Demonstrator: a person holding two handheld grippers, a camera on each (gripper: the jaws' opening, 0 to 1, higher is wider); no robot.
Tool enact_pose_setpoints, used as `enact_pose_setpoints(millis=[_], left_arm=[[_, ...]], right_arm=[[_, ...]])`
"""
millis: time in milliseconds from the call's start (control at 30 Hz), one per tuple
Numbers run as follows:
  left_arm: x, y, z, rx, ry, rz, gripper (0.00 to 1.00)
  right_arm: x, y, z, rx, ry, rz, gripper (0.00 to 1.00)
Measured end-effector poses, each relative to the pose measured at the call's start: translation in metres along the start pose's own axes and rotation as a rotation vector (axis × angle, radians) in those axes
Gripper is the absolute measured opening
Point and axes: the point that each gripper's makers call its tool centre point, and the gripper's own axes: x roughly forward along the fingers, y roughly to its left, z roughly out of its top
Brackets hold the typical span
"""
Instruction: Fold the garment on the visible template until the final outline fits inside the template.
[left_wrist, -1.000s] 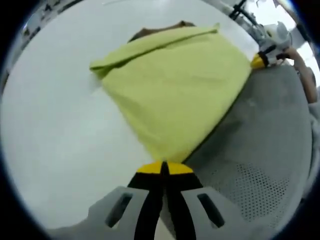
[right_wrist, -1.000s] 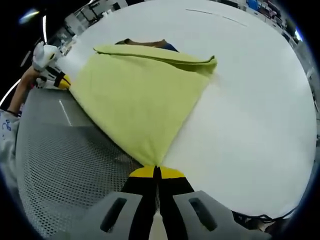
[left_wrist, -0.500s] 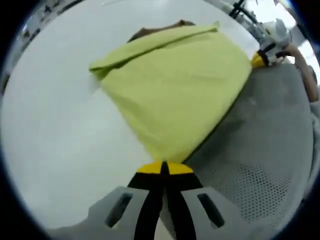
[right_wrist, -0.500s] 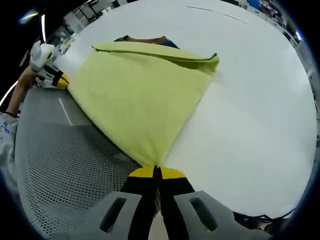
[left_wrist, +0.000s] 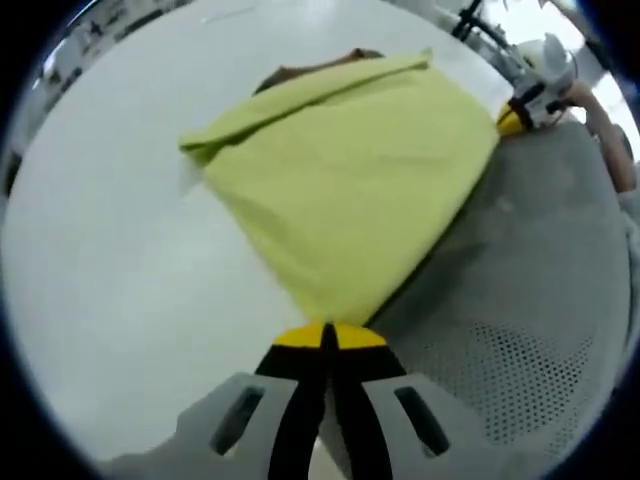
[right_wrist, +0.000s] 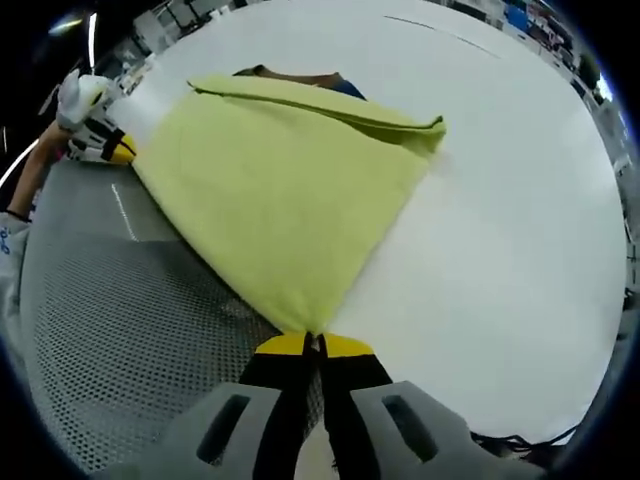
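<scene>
Garment pinched at two corners over the white table

Garment (left_wrist: 350, 190), a yellow-green cloth, serves as the landmark: it lies spread across the seam where the white table (left_wrist: 110, 280) meets a grey perforated mat (left_wrist: 530, 330). In the left gripper view, the left gripper (left_wrist: 329, 335) has its yellow-tipped jaws pressed together on the nearest corner of the garment, and the cloth fans out from that pinch toward the far side. The far edge of the garment forms a doubled fold, a raised ridge running along its length. Just behind that fold a strip of brown material (left_wrist: 315, 68) peeks out; what it is cannot be told. The grey mat lies along the garment's right edge in this view, with part of the cloth resting over it.

At the garment's far right corner in the left gripper view sits the other tool, its yellow tip touching the cloth, with a person's hand (left_wrist: 590, 100) behind it.

In the right gripper view, the right gripper (right_wrist: 315, 344) likewise has its jaws closed on the nearest corner of the garment (right_wrist: 290, 190). The mat (right_wrist: 120, 330) lies to the garment's left, the white table (right_wrist: 500, 260) to its right. The left gripper (right_wrist: 108, 150) touches the garment's far left corner, held by a hand (right_wrist: 40, 165). The brown strip (right_wrist: 295, 76) shows beyond the folded far edge, with a sliver of blue beside it.
</scene>
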Motion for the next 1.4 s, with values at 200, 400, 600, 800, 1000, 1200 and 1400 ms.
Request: enact_pose_setpoints(millis=[200,400,600,800,1000,1200,1400], left_arm=[[0.0,0.0,0.001,-0.004,-0.003,0.002,0.0],[-0.004,-0.001,0.001,-0.013,-0.014,0.003,0.0],[-0.006,0.0,0.001,-0.004,-0.017,0.014,0.0],[-0.012,-0.001,0.004,0.03,-0.033,0.035,0.0],[-0.019,-0.003,0.008,0.04,-0.054,0.036,0.06],[-0.029,-0.002,0.013,0.045,-0.083,0.046,0.1],[-0.035,-0.002,0.022,0.045,-0.122,0.033,0.13]], right_arm=[[0.0,-0.004,0.001,-0.003,-0.017,-0.015,0.06],[-0.002,-0.003,0.001,0.002,-0.044,-0.015,0.07],[-0.006,-0.005,0.0,-0.009,-0.05,-0.031,0.08],[-0.012,-0.009,-0.001,-0.015,-0.062,-0.048,0.09],[-0.014,-0.01,-0.001,-0.031,-0.065,-0.06,0.12],[-0.019,-0.007,0.003,-0.045,-0.084,-0.067,0.15],[-0.021,-0.008,0.007,-0.06,-0.097,-0.081,0.19]])
